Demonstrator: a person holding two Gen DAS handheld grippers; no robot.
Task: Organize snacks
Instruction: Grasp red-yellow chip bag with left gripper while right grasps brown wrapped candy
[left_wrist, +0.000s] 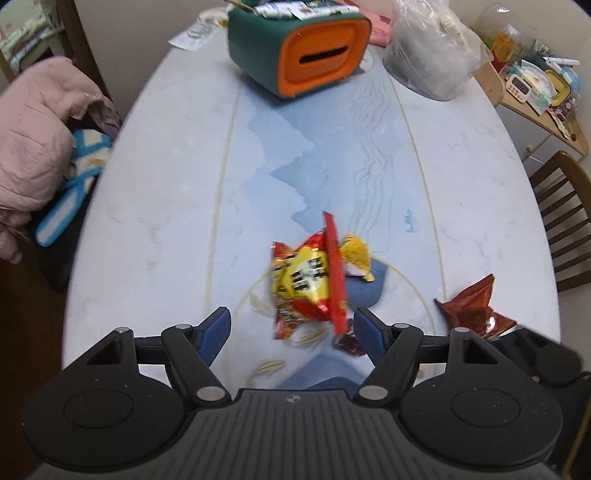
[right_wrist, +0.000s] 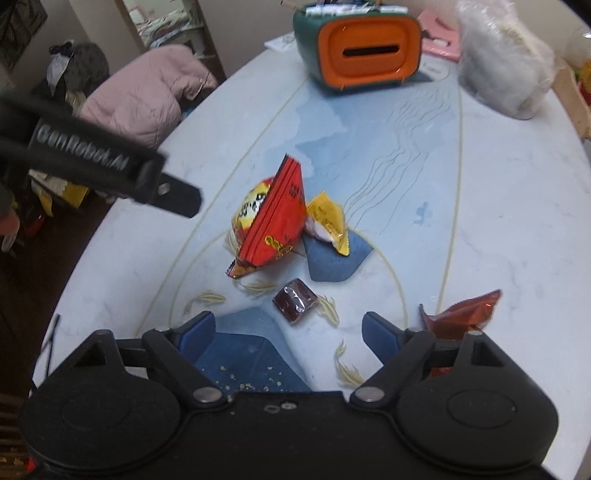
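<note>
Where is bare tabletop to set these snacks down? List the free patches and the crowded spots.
Free: the wide stretch of table between the green and orange box and the red and yellow packets; also the left side towards the pink jacket. Crowded: the near middle, with packets, dark candy and red-brown wrapper.

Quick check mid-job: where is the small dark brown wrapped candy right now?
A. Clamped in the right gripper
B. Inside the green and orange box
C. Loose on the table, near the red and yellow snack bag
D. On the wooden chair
C: the candy lies on the table just in front of the snack bag, ahead of the open right gripper, untouched.
</note>
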